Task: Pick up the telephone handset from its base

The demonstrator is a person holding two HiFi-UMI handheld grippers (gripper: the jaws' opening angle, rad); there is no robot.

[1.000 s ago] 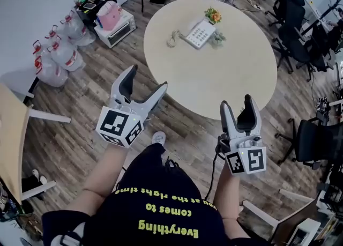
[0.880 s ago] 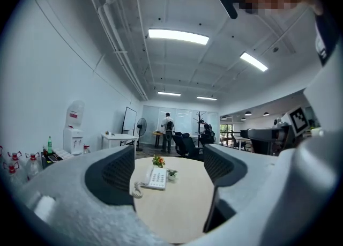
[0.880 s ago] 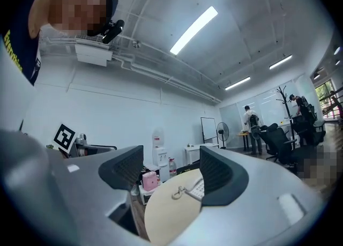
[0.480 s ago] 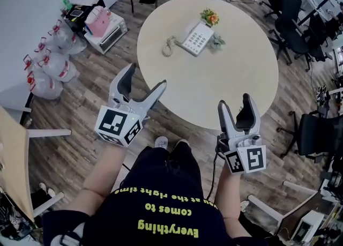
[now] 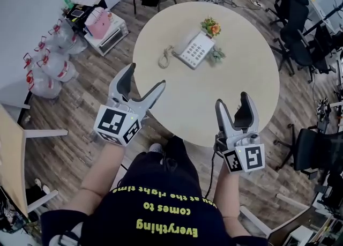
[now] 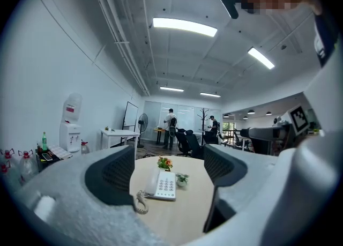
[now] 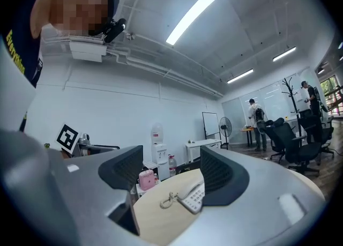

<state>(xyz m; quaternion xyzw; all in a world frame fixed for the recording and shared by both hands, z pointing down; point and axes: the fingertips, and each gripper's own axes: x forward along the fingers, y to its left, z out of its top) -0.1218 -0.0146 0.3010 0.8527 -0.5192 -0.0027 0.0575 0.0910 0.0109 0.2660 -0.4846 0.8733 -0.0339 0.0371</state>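
A white telephone (image 5: pixel 194 49) lies on the far half of the round beige table (image 5: pixel 230 95), its handset (image 5: pixel 183 43) resting on the base along the left side, with a coiled cord (image 5: pixel 164 57) hanging off to the left. The telephone (image 6: pixel 162 185) shows between the jaws in the left gripper view, and the telephone (image 7: pixel 192 196) also in the right gripper view. My left gripper (image 5: pixel 143 81) is open, held over the floor by the table's near left edge. My right gripper (image 5: pixel 233 107) is open above the table's near edge. Both are empty and well short of the phone.
A small pot of orange flowers (image 5: pixel 211 27) and a little green plant (image 5: pixel 216 54) stand right beside the phone. Office chairs (image 5: pixel 300 36) crowd the right side. Water bottles (image 5: pixel 43 62) and a low shelf with a pink bag (image 5: pixel 99 19) sit on the floor at left.
The person has stepped closer to the table: table and phone have shifted nearer in the head view. Both grippers keep their open pose, the right now over the table's edge.
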